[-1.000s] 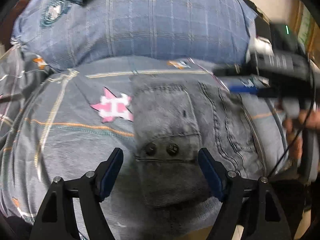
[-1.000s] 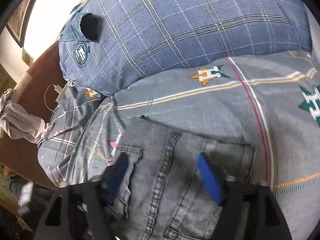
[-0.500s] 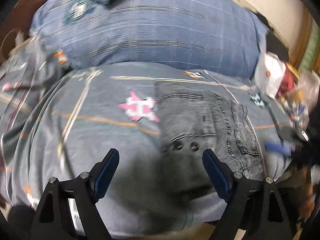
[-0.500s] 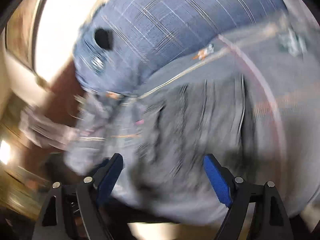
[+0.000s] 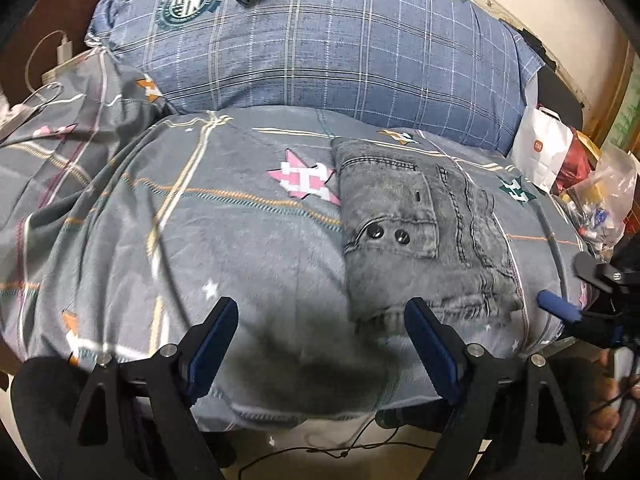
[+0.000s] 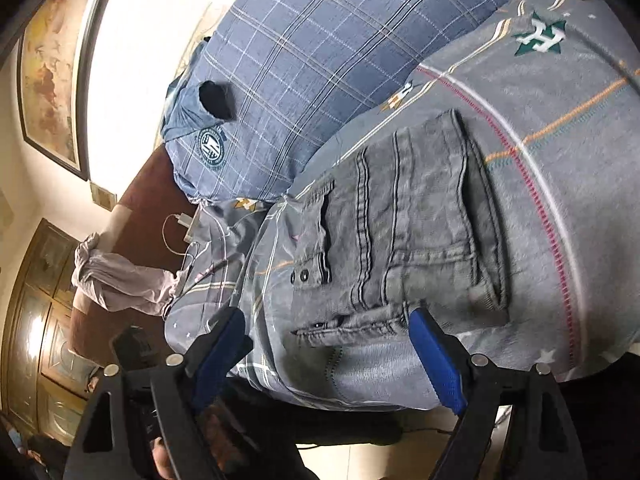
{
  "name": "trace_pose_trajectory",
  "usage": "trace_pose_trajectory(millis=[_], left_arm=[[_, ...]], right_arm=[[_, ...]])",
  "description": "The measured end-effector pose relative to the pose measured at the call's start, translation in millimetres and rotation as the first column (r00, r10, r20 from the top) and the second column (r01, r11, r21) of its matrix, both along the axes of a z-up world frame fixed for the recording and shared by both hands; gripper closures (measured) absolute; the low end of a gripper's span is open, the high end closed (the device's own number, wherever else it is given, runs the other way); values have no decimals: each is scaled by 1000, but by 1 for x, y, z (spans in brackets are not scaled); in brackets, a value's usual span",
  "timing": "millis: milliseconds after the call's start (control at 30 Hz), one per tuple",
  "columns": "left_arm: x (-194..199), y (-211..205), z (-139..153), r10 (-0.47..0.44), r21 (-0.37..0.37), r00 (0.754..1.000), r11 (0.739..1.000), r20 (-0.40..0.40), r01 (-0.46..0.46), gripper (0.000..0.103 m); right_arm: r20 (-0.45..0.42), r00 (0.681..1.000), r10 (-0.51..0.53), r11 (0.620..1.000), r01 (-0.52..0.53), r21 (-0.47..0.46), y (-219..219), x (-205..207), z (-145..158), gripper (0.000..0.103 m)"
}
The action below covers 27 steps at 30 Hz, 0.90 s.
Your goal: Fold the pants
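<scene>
Lying folded into a compact grey bundle, the pants (image 5: 420, 232) rest on the bedspread (image 5: 224, 240) near the front edge of the bed, with nothing on top of them and neither tool touching them. In the left wrist view they sit ahead of the left gripper (image 5: 322, 348) and off to its right, so that only the gripper's right finger lines up with the bundle's near edge. The left gripper's jaws stand wide apart with bare bedspread between them. The right gripper (image 6: 332, 354) also stands wide with nothing clamped; in its own view the pants (image 6: 404, 248) lie directly ahead, their near hem just beyond the fingertips and between them. By that reading the right hand is the nearer and better aligned of the two (its blue finger shows at the bundle's right side in the left view).

The bundle's long axis runs from the front edge of the bed back toward the big checked pillow (image 5: 328, 40). The fold looks close to finished, so any further move is probably a last tidy or a halving along that axis. Open bedspread lies to the left of the pants, giving room there. To the right, a white bag (image 5: 540, 152) and clutter crowd the bed's corner, and the drop at the front is close.
</scene>
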State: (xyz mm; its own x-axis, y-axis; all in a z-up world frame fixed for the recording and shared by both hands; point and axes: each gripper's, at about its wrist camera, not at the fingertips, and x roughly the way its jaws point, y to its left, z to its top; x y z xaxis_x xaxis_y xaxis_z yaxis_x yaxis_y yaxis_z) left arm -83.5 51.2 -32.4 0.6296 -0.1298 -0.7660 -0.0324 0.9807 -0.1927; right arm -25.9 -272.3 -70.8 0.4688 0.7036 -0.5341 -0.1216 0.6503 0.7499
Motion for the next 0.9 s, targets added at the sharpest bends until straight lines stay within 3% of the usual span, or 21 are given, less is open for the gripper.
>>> trace_pose_trajectory(millis=[167, 400, 900], left_arm=[[-13, 8, -4, 21, 12, 1000, 1000, -14, -21, 17], [-15, 13, -5, 55, 32, 998, 998, -13, -54, 17], [-17, 15, -8, 60, 41, 998, 997, -21, -59, 17]], right_arm=[[-8, 998, 54, 997, -54, 48, 23, -2, -28, 17], [72, 993, 95, 994, -99, 51, 36, -5, -24, 17], [60, 996, 59, 995, -63, 71, 21, -6, -28, 17]])
